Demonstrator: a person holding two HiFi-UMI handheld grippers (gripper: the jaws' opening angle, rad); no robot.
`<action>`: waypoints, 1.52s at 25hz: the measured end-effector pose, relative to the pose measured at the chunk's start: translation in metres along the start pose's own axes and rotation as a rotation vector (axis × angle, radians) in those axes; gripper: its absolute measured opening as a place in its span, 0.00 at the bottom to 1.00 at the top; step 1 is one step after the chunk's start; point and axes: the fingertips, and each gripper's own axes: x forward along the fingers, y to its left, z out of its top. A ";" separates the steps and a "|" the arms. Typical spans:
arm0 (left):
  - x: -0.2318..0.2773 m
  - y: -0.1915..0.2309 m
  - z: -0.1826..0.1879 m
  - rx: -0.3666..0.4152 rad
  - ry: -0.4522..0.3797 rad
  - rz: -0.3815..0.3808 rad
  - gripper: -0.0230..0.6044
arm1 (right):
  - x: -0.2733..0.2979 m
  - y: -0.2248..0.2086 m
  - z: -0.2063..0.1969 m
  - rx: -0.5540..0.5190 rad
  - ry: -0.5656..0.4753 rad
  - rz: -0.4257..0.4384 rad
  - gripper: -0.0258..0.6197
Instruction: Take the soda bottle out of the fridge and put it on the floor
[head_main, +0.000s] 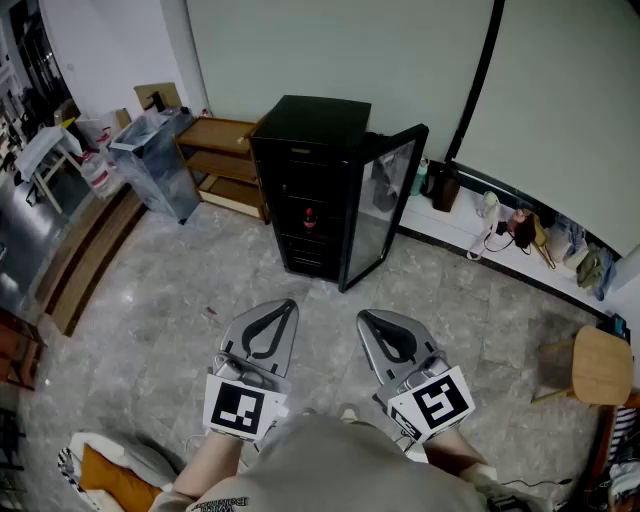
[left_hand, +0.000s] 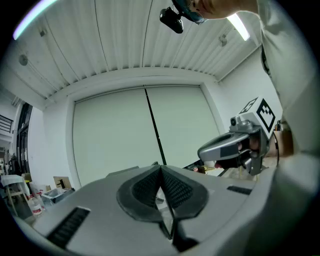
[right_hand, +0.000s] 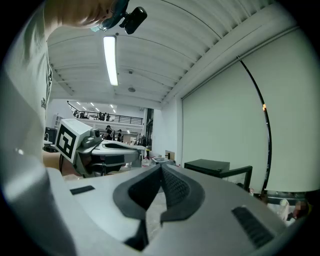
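A small black fridge (head_main: 308, 180) stands on the floor ahead with its glass door (head_main: 383, 205) swung open to the right. Inside, on a middle shelf, a dark soda bottle (head_main: 309, 219) with a red cap shows. My left gripper (head_main: 290, 304) and right gripper (head_main: 362, 318) are held low, close to my body, well short of the fridge. Both are shut with nothing between the jaws. The left gripper (left_hand: 161, 166) points upward at a pale screen wall; the right gripper (right_hand: 160, 167) sees the fridge top (right_hand: 207, 165) to its right.
A wooden low shelf (head_main: 228, 165) and a clear plastic bin (head_main: 155, 160) stand left of the fridge. Bottles and small items (head_main: 520, 230) line a ledge at the right wall. A round wooden stool (head_main: 600, 365) is at the far right. Grey stone floor (head_main: 180, 330) lies between me and the fridge.
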 end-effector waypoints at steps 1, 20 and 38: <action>0.003 -0.002 0.000 0.000 0.002 -0.001 0.05 | -0.001 -0.004 0.001 0.009 -0.010 -0.003 0.03; 0.036 -0.033 -0.010 0.001 0.094 0.022 0.05 | -0.022 -0.037 -0.020 -0.004 0.037 0.044 0.03; 0.050 -0.059 -0.013 -0.017 0.104 0.119 0.05 | -0.043 -0.072 -0.038 0.054 -0.002 0.051 0.04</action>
